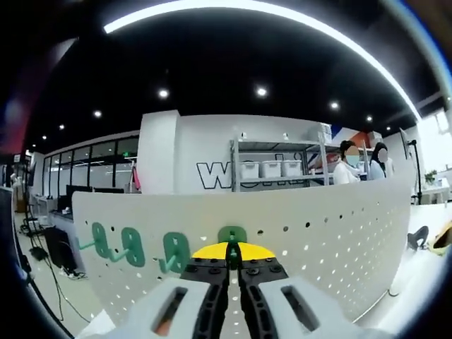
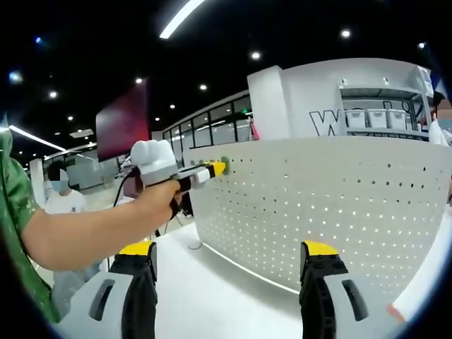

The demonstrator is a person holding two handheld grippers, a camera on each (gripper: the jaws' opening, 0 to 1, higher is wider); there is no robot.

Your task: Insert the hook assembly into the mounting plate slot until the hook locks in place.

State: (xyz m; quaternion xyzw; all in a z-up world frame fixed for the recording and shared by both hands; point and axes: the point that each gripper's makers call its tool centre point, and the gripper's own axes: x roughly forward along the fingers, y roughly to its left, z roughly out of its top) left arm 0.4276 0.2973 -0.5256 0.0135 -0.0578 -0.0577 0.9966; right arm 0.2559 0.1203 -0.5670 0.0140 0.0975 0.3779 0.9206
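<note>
Your left gripper (image 1: 233, 265) is clamped shut on the green hook (image 1: 232, 235), pressing it flat against the white pegboard (image 1: 318, 226), probably so the tabs line up with the holes. Three more green hooks (image 1: 131, 247) already sit on the board to its left. The held hook's long axis looks vertical, prong hidden. Your right gripper (image 2: 229, 268) hangs wide open and empty, well back, watching your hand (image 2: 159, 198) push.
</note>
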